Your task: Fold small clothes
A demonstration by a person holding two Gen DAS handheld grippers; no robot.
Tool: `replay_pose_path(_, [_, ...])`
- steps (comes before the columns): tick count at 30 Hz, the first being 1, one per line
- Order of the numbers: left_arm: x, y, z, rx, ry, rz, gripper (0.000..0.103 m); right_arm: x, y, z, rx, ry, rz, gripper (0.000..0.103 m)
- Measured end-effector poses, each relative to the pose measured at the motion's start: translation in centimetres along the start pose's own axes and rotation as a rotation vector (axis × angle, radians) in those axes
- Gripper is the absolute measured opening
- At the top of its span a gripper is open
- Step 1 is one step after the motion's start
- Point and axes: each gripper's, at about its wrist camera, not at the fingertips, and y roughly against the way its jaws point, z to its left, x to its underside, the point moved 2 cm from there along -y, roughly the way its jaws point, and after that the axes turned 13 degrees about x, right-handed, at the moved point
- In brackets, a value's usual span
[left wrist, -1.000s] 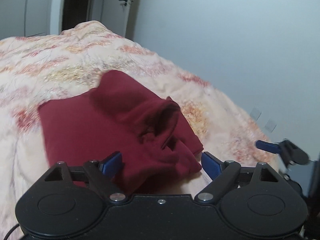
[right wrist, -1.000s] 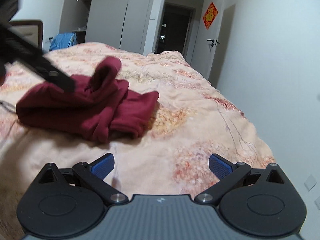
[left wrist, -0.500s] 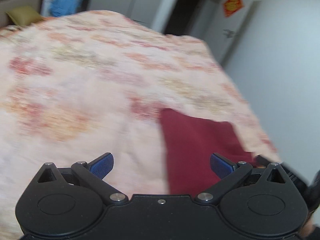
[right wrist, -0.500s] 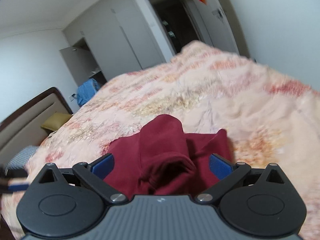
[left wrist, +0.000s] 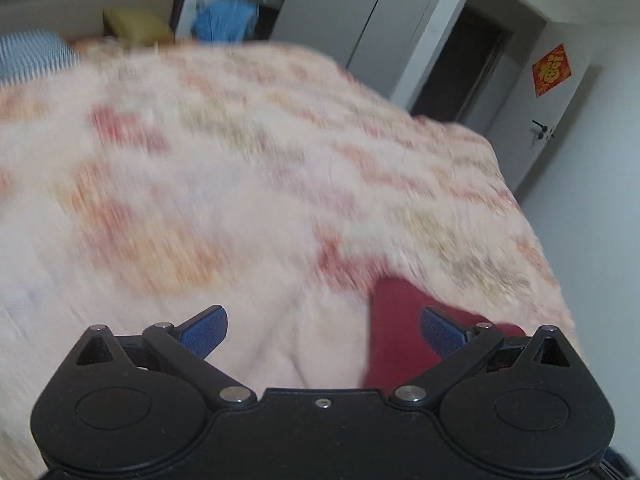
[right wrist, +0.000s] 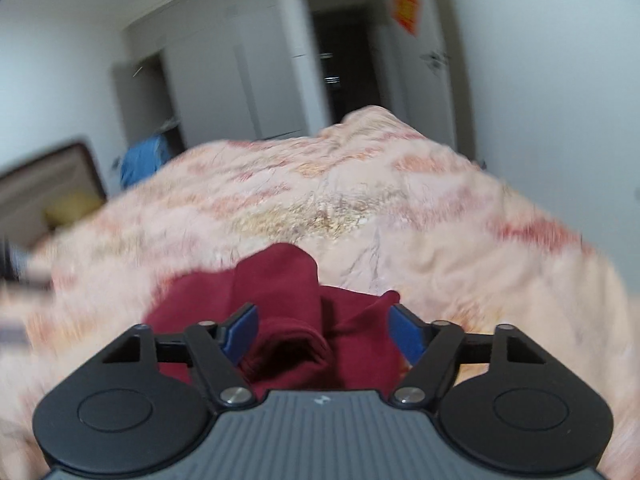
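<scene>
Currently your left gripper [left wrist: 324, 330] has its blue pads [left wrist: 204, 330] spread wide, nothing between them but bare quilt [left wrist: 240, 200]. In the left wrist view the garment [left wrist: 394, 332] lies at 4 o'clock, its dark red corner partly behind the right-hand pad; quilt blurred. At 11 o'clock, a striped pillow [left wrist: 32, 54], a yellow cushion [left wrist: 134, 28] and a blue bundle [left wrist: 224, 20]. At 2 o'clock, a red sign [left wrist: 551, 70] on the door.

Your right gripper [right wrist: 322, 330] is closing, jaws still partly apart. The garment [right wrist: 276, 304] sits at 6 o'clock in the right wrist view, with a rolled, cuffed fold [right wrist: 288, 340] lying between the pads [right wrist: 240, 330]; the pads do not yet press it. Quilt [right wrist: 360, 208] stretches away toward 12 o'clock. Headboard [right wrist: 48, 176] at 9 o'clock.
</scene>
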Motion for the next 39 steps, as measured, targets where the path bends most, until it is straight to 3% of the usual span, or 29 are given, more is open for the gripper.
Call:
replay_pose_path(3, [-2.7, 2.3, 0.8, -0.121, -0.162, -0.032, 0.102, 0.4, -0.4, 0.7, -0.01, 0.12, 0.008, 0.064])
replay_pose_path(7, [-5.4, 6.6, 5.0, -0.271, -0.229, -0.019, 0.102, 1.2, -0.7, 2.3, -0.004, 0.237, 0.005, 0.06])
replay_pose_path(10, [-5.8, 9.8, 7.1, -0.313, -0.272, 0.042, 0.102, 1.2, -0.8, 2.5, -0.03, 0.284, -0.037, 0.057])
replay_pose_path(11, [-5.5, 10.4, 7.5, -0.318, -0.274, 0.06, 0.102, 1.2, -0.9, 2.7, -0.035, 0.308, -0.052, 0.052])
replay_pose_path(13, [-4.3, 10.9, 7.4, -0.284, -0.248, 0.07, 0.102, 1.4, -0.8, 3.1, -0.047, 0.36, -0.08, 0.043])
replay_pose_path(17, [-0.3, 7.5, 5.7, -0.103, -0.15, 0.092, 0.102, 2.1, -0.6, 3.7, -0.066, 0.387, -0.077, 0.013])
replay_pose_path(19, [1.7, 4.6, 4.3, -0.043, -0.105, 0.147, 0.102, 2.5, 0.2, 3.8, -0.046, 0.386, -0.104, 0.008])
replay_pose_path(24, [5.1, -0.3, 0.2, 0.124, -0.104, 0.231, 0.102, 4.3, 4.2, 5.1, 0.05, 0.498, -0.236, 0.007])
replay_pose_path(27, [6.3, -2.8, -0.7, 0.163, -0.105, 0.26, 0.102, 6.7, 4.4, 5.8, 0.085, 0.57, -0.214, 0.007])
replay_pose_path(29, [7.1, -4.5, -0.9, 0.145, -0.119, 0.311, 0.102, 7.9, 3.6, 5.5, 0.089, 0.561, -0.153, 0.008])
replay_pose_path(32, [8.0, -6.3, -0.6, 0.126, -0.142, 0.373, 0.102, 7.4, 4.3, 4.2, 0.071, 0.463, -0.129, 0.015])
replay_pose_path(35, [8.3, -6.6, -0.1, 0.141, -0.118, 0.377, 0.103, 5.9, 5.1, 2.4, 0.062, 0.361, -0.119, 0.055])
replay_pose_path(37, [8.4, -6.6, 0.2, 0.141, -0.105, 0.387, 0.102, 4.7, 5.3, 1.2, 0.053, 0.292, -0.122, 0.065])
replay_pose_path(39, [8.5, -6.6, 0.4, 0.145, -0.103, 0.384, 0.103, 3.4, 4.9, 0.6, 0.025, 0.214, -0.112, 0.082])
